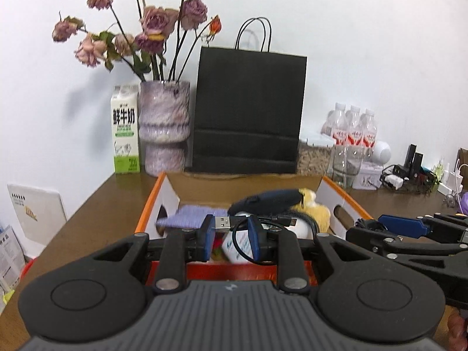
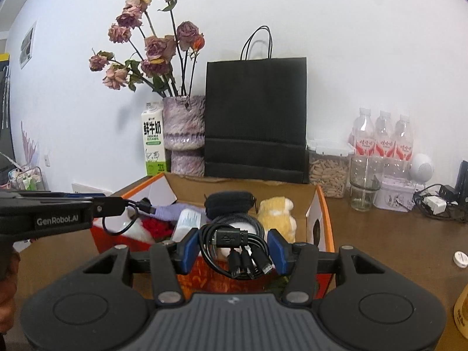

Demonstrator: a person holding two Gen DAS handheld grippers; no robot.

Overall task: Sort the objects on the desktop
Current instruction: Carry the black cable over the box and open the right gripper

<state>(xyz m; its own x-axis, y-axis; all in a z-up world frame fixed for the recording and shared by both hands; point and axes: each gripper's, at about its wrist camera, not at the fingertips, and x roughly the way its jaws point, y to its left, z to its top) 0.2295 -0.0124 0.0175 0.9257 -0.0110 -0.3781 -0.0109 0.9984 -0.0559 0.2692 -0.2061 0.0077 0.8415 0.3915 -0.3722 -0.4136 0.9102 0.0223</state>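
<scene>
The black bag (image 1: 248, 111) hid the wall behind it. In the cardboard box (image 2: 320, 204), a yellow plush toy (image 2: 276, 213) lay partly covered by the cable bundle (image 2: 234, 245). At three o'clock, tangled chargers (image 1: 409, 175) blurred together, too small to identify.

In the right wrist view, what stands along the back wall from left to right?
Milk carton → purple vase → black paper bag → clear jar of pellets → three water bottles → small white speaker.
</scene>
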